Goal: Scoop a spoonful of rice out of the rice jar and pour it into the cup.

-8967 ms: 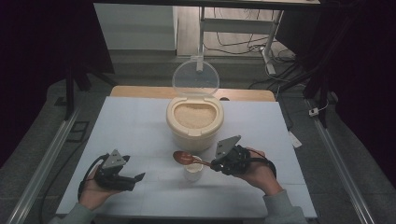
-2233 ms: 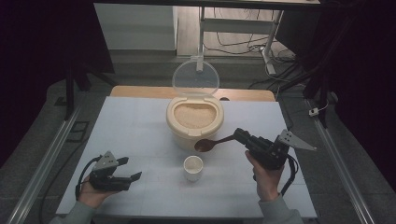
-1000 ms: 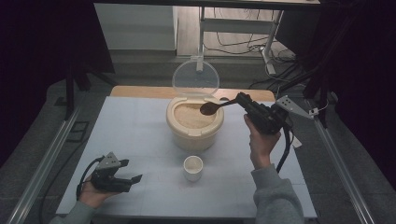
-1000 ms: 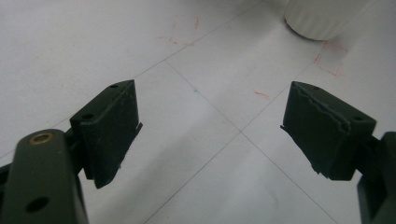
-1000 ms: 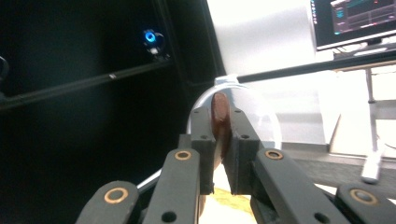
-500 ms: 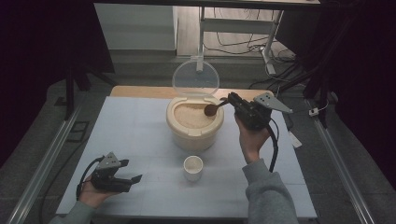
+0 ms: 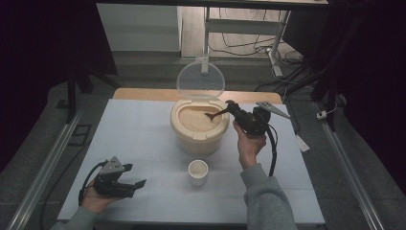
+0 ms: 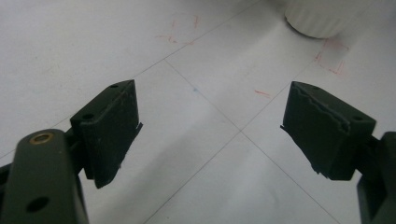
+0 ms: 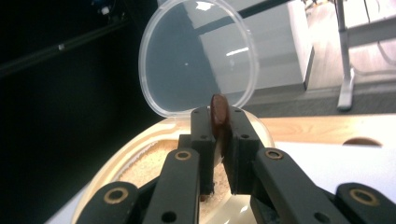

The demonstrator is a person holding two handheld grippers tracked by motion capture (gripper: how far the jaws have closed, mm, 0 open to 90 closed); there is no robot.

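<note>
A cream rice container [image 7: 198,139] stands mid-table, its clear lid [image 7: 200,80] tipped up behind it. My right gripper [image 7: 230,107] is at its right rim, shut on the handle of a brown spoon [image 7: 216,115] whose bowl dips into the rice [image 7: 191,120]. In the right gripper view the jaws [image 9: 217,122] pinch the spoon [image 9: 218,111] edge-on, with the lid [image 9: 198,56] and rice [image 9: 152,164] beyond. A small white cup [image 7: 197,171] stands in front of the container. My left gripper [image 7: 137,182] rests open at the front left; nothing lies between its jaws [image 8: 210,116].
The white table [image 7: 134,139] has a wooden strip along its far edge. A black cable [image 7: 273,148] trails from the right gripper over the sleeve. The cup's base [image 8: 320,23] stands ahead of the left gripper. Metal rails run along both sides of the table.
The right gripper has carried the spoon from above the container's right side down and left, so the spoon's bowl now sits in the rice. The left gripper has stayed put.
</note>
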